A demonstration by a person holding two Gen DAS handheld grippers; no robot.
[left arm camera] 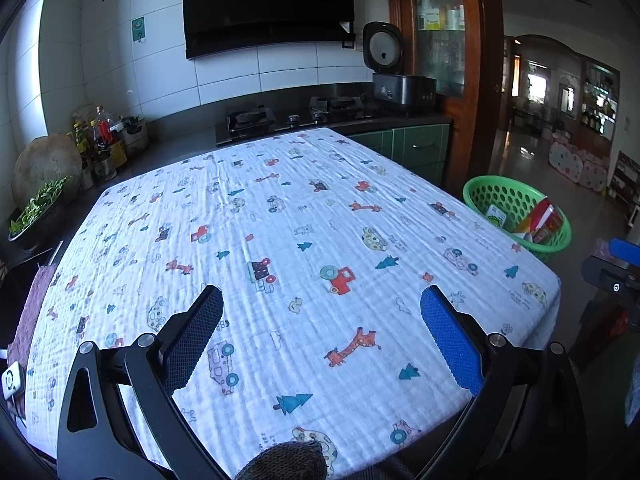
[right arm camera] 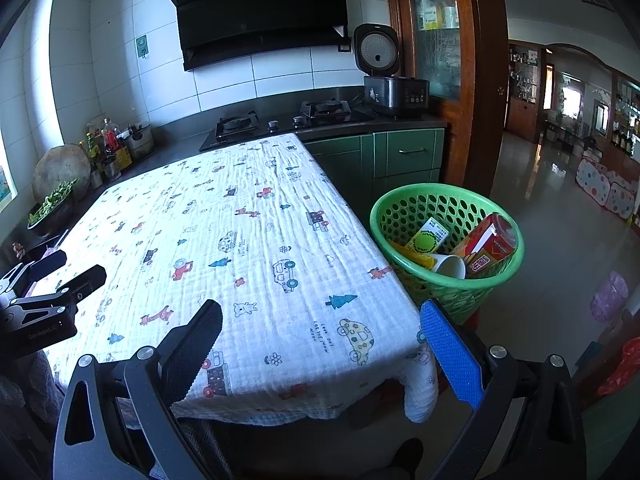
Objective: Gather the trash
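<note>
Both the left gripper point(left arm camera: 322, 300) and right gripper point(right arm camera: 320, 316) hover with jaws apart and empty; the tabletop point(right arm camera: 248, 216) shows no litter; the green basket point(right arm camera: 446, 280) at right holds cartons, so scan before finishing.

We see daylight pouring in from a window point(left arm camera: 24, 80) at the left in both views, blown out to white glare. The patterned cloth point(left arm camera: 280, 240) over the bench is brightly and evenly lit, its weave sharp. The range hood point(right arm camera: 260, 12) sinks into near-black. The floor point(right arm camera: 560, 220) beyond the doorway carries glossy reflections. Fisheye distortion bends straight tile lines, and the corners fall into dark vignette.
</note>
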